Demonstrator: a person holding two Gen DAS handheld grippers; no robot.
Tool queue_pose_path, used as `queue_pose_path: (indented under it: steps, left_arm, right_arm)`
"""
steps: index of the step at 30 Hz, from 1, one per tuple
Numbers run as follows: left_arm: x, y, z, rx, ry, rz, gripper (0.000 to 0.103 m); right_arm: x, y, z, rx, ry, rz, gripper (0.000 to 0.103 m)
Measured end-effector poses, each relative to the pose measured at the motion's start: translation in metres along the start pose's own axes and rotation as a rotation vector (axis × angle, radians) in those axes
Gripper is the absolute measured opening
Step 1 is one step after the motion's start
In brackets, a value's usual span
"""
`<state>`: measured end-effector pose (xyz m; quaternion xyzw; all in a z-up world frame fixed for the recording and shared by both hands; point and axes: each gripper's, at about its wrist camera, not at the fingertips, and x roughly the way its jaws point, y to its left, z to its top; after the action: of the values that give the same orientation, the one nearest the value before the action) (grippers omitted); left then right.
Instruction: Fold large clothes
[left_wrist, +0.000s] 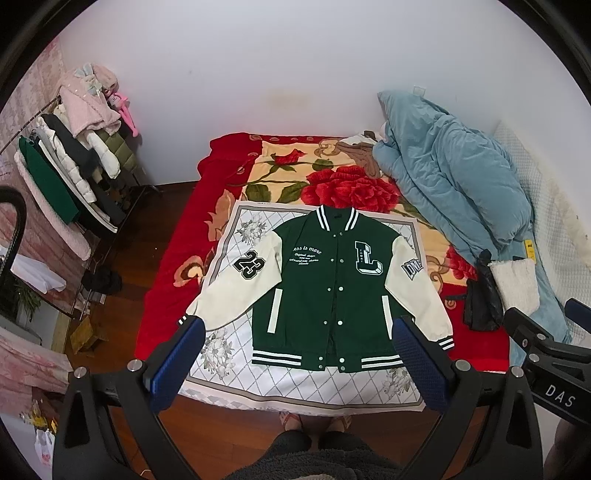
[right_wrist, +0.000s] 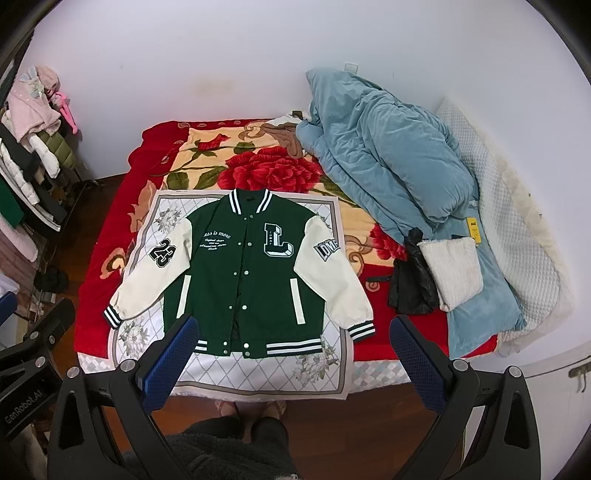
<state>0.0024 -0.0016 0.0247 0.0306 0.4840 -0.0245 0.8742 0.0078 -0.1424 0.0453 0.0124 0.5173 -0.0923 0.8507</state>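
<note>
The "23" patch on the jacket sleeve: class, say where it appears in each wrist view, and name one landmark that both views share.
Left wrist view: the "23" patch sits left of centre, on the cream sleeve.
Right wrist view: the patch lies further left, at mid height.
Shared landmark: the big "L" on the jacket chest.

A green varsity jacket with cream sleeves lay flat, front up and snapped shut, on a white floral cloth. The right gripper hung above the jacket's hem, jaws wide apart. Right of the jacket sat a blue duvet.
</note>
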Motion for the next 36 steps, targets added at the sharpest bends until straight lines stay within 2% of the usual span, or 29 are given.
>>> queue_pose_path:
  steps: [10,12,15,18,21,23,24,28,33,36]
  left_arm:
    - [0.005,-0.001,0.013,0.014,-0.006,-0.012,0.103]
    - [0.022,0.002,0.021,0.012,-0.047,0.008,0.103]
    - [0.055,0.007,0.029,-0.006,-0.097,0.053,0.103]
    - [0.104,0.010,0.031,0.002,-0.124,0.074,0.103]
    - [0.158,0.004,0.030,0.026,-0.092,0.111,0.103]
    - [0.199,-0.005,0.027,0.035,-0.044,0.145,0.103]
    - [0.222,-0.010,0.024,0.038,-0.021,0.157,0.103]
    - [0.308,-0.035,0.004,0.028,0.081,0.198,0.103]
    - [0.404,-0.078,-0.021,0.040,0.212,0.257,0.103]
    - [0.456,-0.102,-0.040,0.058,0.277,0.266,0.103]
  right_arm:
    - [0.000,0.005,0.010,0.011,0.016,0.002,0.103]
    - [0.007,0.004,0.016,0.031,0.019,-0.001,0.103]
    - [0.040,-0.006,0.021,0.092,0.024,0.014,0.103]
    - [0.097,-0.029,0.017,0.203,0.081,0.000,0.103]
    - [0.165,-0.068,0.006,0.354,0.145,-0.026,0.099]
    - [0.218,-0.102,-0.011,0.470,0.209,-0.025,0.082]
    - [0.240,-0.117,-0.021,0.522,0.225,-0.023,0.080]
    - [0.339,-0.187,-0.076,0.744,0.297,-0.038,0.081]
    - [0.484,-0.260,-0.163,1.055,0.407,0.085,0.082]
    - [0.560,-0.287,-0.209,1.158,0.418,0.068,0.082]
